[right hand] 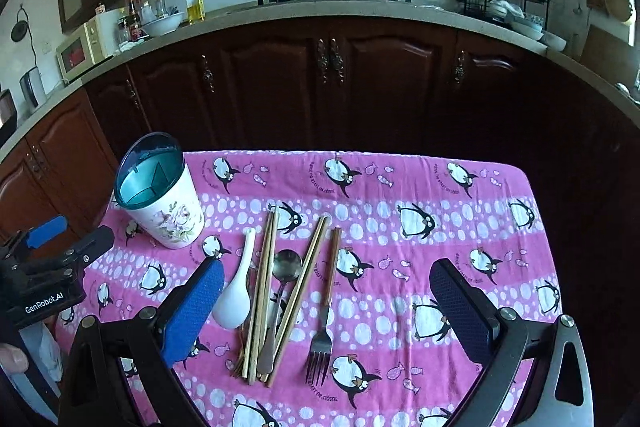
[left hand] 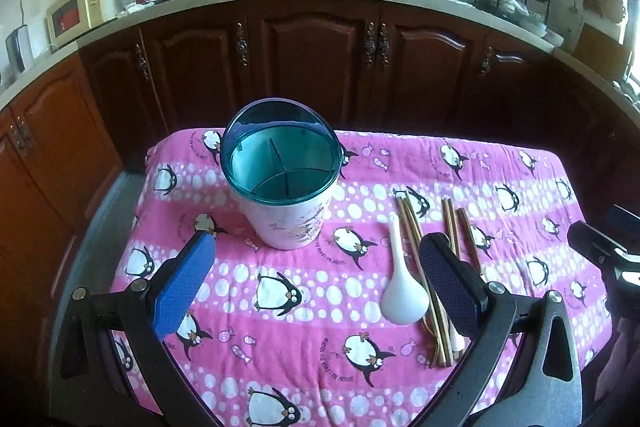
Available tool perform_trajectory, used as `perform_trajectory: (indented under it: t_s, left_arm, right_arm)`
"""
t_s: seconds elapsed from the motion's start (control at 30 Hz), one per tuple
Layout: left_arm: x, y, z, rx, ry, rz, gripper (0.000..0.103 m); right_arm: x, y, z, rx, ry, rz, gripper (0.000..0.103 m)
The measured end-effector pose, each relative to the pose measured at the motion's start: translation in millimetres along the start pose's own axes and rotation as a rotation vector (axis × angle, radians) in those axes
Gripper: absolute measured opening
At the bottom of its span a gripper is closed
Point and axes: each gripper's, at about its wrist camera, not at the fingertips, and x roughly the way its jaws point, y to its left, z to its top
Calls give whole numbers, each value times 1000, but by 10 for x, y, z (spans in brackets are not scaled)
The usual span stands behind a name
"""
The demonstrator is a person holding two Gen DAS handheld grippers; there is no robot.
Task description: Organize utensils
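White ceramic spoon [right hand: 236, 291] touches chopsticks [right hand: 262, 291] at 9 o'clock; both tools [left hand: 316, 283] [right hand: 326, 301] released, empty; grabbing spoon may scatter pile.

Left tongs [left hand: 316, 273] spread wide and empty, right tongs [right hand: 326, 285] likewise
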Motion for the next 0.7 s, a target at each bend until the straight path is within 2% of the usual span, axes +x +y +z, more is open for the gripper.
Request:
perform_trajectory:
  t_s: [0.2, 0.33, 0.7]
  left_arm:
    - [26, 1, 10, -10, 9, 2, 102]
    - [43, -32, 32, 0, 11, 2, 102]
    - [68, 23, 64, -49, 18, 2, 102]
  right_arm:
    - [-20, -3, 28, 9, -27, -17, 103]
    - [10, 3, 39, 16, -21, 7, 103]
    - [42, 34, 60, 15, -27, -11, 103]
